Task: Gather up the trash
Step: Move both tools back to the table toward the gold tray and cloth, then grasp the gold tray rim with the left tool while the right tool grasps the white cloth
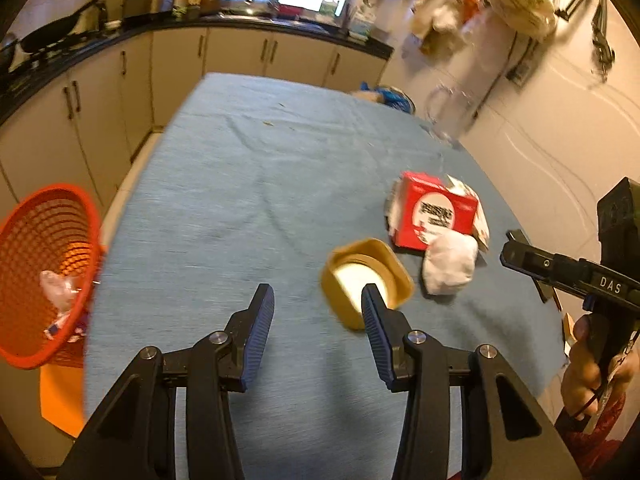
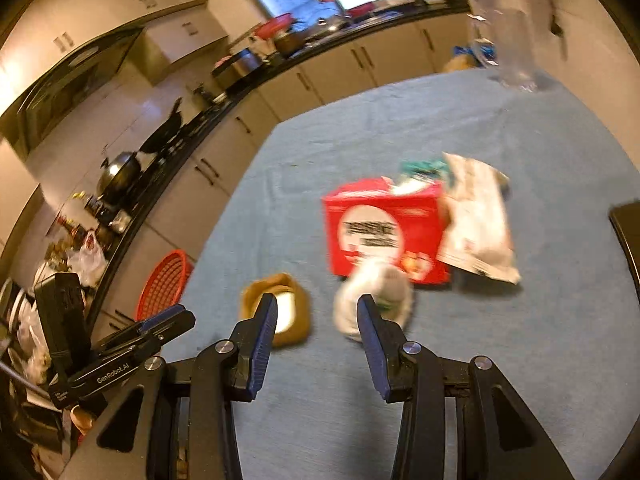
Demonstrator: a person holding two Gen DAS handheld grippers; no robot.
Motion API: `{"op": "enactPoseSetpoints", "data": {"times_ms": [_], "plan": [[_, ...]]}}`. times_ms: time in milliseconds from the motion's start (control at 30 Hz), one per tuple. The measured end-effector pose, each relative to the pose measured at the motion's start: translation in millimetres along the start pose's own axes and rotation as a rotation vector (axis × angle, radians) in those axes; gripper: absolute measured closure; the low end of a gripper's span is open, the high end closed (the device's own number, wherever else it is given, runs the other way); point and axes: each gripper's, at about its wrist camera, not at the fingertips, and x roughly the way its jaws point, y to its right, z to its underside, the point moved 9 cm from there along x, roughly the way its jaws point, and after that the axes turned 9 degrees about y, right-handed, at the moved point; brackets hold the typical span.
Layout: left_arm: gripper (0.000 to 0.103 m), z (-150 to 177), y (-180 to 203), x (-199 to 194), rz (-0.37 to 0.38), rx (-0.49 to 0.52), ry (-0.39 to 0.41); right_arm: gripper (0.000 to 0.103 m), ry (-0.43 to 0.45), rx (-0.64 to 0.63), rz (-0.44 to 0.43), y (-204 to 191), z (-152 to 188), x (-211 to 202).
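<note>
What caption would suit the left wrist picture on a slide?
Open left gripper over a blue tablecloth, facing a tan lid, white wad and red box; orange basket at left.

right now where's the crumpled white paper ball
In both wrist views the crumpled white paper ball lies on the blue tablecloth, against the red cardboard box's near side, with the tan square lid just to its left.

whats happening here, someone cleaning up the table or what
A person holds a two-finger gripper in each hand over a blue-clothed table. The left gripper and right gripper are both open and empty. Left on the cloth: a red cardboard box, a crumpled white wad, a tan square lid and a white wrapper. An orange mesh basket beside the table already holds some trash.
</note>
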Motion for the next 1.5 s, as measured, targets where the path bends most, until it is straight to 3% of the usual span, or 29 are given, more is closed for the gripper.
{"op": "enactPoseSetpoints", "data": {"times_ms": [167,433,500,567,667,733,800,900,1200,1500], "plan": [[0.059,6.1,19.5,30.8,-0.011,0.017,-0.067,0.058,0.004,0.05,0.005,24.7,0.1,-2.9],[0.059,9.2,20.1,65.1,-0.053,0.028,-0.123,0.058,-0.015,0.065,-0.002,35.1,4.3,7.5],[0.064,10.3,18.9,68.2,-0.065,0.035,-0.126,0.058,-0.031,0.061,-0.007,31.3,6.7,15.4],[0.076,13.1,17.1,70.7,-0.088,0.048,-0.128,0.058,-0.042,0.054,-0.008,26.7,9.5,21.9],[0.086,14.9,11.1,72.8,-0.114,0.053,-0.132,0.058,-0.061,0.043,-0.003,20.5,12.2,35.9],[0.089,15.7,8.6,71.2,-0.105,0.045,-0.133,0.06,-0.078,0.046,0.012,21.4,14.9,45.1],[0.094,16.3,7.3,69.4,-0.109,0.053,-0.129,0.08,-0.09,0.05,0.02,24.3,18.6,51.3],[0.095,17.2,7.1,66.9,-0.099,0.051,-0.123,0.086,-0.082,0.054,0.025,29.0,18.5,48.6],[0.095,12.9,13.0,49.8,-0.082,0.059,-0.079,0.086,0.006,-0.01,0.006,8.2,4.8,21.3],[0.095,6.0,3.3,26.1,-0.101,0.044,-0.034,0.086,-0.001,-0.017,-0.01,-0.5,9.4,23.5]]}}
